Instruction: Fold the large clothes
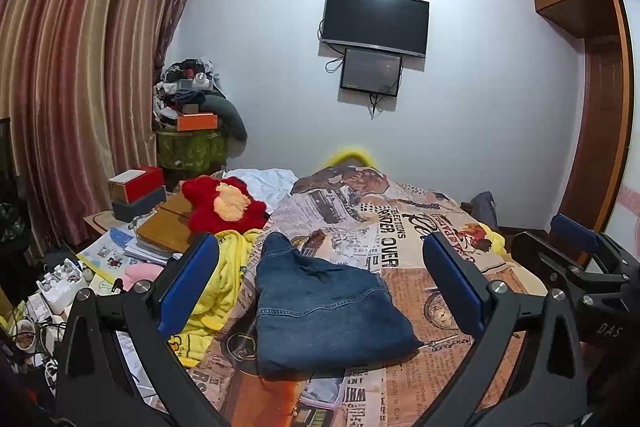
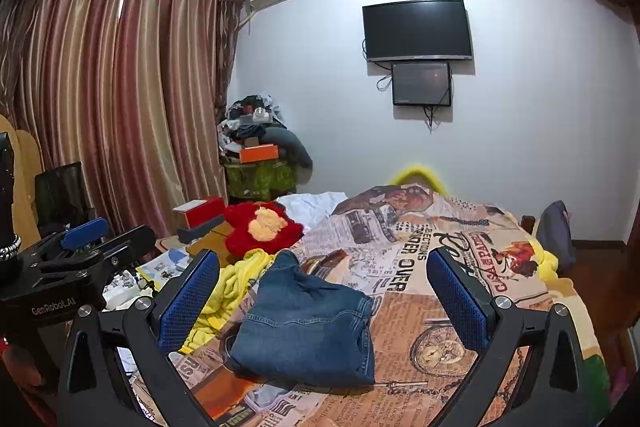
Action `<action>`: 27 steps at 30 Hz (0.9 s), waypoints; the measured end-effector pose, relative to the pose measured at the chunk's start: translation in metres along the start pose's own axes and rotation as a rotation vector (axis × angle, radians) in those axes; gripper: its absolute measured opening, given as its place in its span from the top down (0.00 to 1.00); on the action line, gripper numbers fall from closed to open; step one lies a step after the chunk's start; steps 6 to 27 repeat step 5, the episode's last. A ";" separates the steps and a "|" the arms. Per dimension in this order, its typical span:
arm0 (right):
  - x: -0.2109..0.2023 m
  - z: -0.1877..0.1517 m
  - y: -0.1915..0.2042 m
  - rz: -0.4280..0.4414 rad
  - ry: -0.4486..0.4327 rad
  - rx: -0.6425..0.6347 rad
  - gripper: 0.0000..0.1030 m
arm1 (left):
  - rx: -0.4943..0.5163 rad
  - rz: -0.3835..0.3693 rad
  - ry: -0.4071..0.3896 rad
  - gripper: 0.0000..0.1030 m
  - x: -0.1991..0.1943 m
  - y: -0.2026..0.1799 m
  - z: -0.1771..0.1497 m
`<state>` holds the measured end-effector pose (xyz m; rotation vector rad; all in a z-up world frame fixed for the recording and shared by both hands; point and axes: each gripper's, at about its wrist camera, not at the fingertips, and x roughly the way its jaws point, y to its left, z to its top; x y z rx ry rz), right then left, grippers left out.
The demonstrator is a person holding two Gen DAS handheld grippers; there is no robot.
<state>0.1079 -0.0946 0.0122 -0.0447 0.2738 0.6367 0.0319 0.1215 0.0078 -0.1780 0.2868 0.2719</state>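
A folded bundle of blue denim jeans (image 1: 320, 311) lies on the newspaper-print bedspread (image 1: 400, 227), just right of a crumpled yellow fleece blanket (image 1: 224, 279) and nearer than a red flower-shaped plush cushion (image 1: 224, 205), while the left gripper (image 1: 320, 291) and right gripper (image 2: 320, 299) hover above it, jaws wide apart, holding nothing.

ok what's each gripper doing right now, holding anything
Left gripper: open, holding nothing, above the folded blue denim jeans.
Right gripper: open, holding nothing.
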 end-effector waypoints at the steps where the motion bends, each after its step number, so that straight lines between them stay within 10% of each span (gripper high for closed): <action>1: 0.000 -0.001 0.000 -0.001 0.002 0.002 0.00 | -0.001 -0.002 0.002 0.00 0.000 0.000 0.000; 27: 0.003 0.000 0.000 -0.004 0.008 0.013 0.00 | 0.001 -0.007 0.007 0.00 0.002 0.000 0.000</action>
